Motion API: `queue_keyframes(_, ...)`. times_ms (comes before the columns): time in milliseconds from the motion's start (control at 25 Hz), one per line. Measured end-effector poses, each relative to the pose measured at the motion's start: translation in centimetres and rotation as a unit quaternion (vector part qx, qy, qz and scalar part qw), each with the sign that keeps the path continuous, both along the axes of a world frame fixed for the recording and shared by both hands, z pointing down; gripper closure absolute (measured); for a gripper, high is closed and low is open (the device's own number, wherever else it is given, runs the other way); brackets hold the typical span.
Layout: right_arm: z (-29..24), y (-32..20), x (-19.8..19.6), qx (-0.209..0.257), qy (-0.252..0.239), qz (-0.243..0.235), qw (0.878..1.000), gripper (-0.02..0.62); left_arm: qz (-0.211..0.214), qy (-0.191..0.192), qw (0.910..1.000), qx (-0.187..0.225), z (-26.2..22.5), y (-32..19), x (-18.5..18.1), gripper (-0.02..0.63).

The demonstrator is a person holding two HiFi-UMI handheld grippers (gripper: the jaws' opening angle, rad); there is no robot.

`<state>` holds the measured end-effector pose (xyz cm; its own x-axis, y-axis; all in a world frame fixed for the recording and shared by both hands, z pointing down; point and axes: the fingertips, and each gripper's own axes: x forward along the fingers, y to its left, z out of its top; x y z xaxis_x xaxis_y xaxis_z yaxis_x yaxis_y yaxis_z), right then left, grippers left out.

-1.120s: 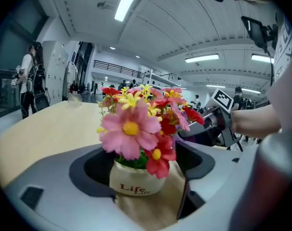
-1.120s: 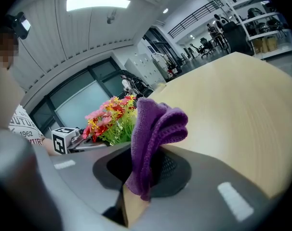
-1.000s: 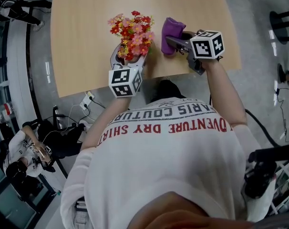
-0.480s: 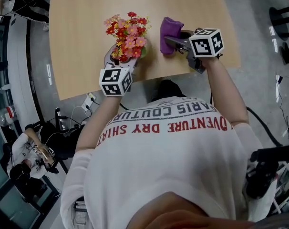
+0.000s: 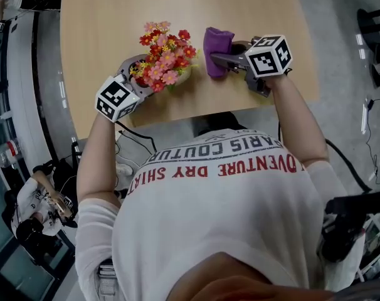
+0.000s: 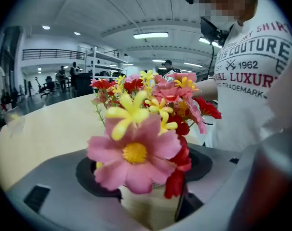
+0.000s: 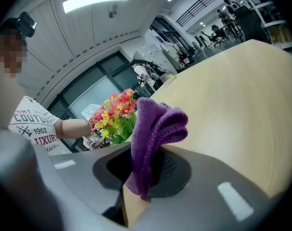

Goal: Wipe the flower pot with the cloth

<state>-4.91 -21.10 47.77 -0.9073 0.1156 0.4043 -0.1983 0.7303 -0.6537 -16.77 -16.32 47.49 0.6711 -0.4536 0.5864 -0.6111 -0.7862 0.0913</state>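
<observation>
Over the light wooden worktop (image 5: 115,17), near its near edge, the flower pot (image 6: 143,211) is being clamped by the left hand-held gripper (image 5: 145,74). Just right, apart from it, the purple cloth (image 5: 216,46) is being pinched by the right hand-held gripper (image 7: 146,174).
</observation>
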Motion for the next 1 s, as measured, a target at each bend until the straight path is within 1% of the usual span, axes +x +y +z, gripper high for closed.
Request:
queue_keyframes(120,0.3,1.7,0.5,-0.002,-0.008,-0.035,0.999,0.529,0.070,-0.020,0.9968,-0.033,0.5,2.2,1.2,0.265)
queue_keyframes(200,0.5,2.1,0.3,-0.003,-0.009,-0.061,0.998,0.529,0.103,-0.033,0.9929,-0.051,0.8,3.1,1.7,0.265)
queue_keyframes(360,0.5,1.8,-1.0,-0.011,-0.008,-0.111,0.994,0.529,0.147,-0.060,0.9844,-0.075,1.1,3.5,2.2,0.265)
queue_keyframes(520,-0.4,1.7,-2.5,-0.014,-0.015,-0.164,0.986,0.529,0.190,-0.098,0.9738,-0.078,1.3,3.4,2.6,0.265)
queue_keyframes(600,-0.5,1.6,-3.8,-0.014,-0.019,-0.179,0.983,0.529,0.211,-0.114,0.9676,-0.078,1.5,3.2,2.2,0.275)
queue_keyframes(680,-0.3,2.0,-5.3,-0.015,-0.022,-0.190,0.981,0.529,0.227,-0.118,0.9635,-0.079,1.8,3.0,1.7,0.275)
queue_keyframes(840,0.9,3.6,-8.0,-0.013,-0.001,-0.206,0.978,0.529,0.239,-0.101,0.9630,-0.074,1.8,3.7,0.9,0.275)
queue_keyframes(920,1.5,3.7,-7.7,-0.021,0.007,-0.212,0.977,0.529,0.243,-0.095,0.9626,-0.072,1.8,3.7,1.4,0.275)
queue_keyframes(1000,1.9,2.6,-7.1,-0.027,0.014,-0.214,0.976,0.529,0.248,-0.089,0.9623,-0.067,1.7,2.7,2.0,0.275)
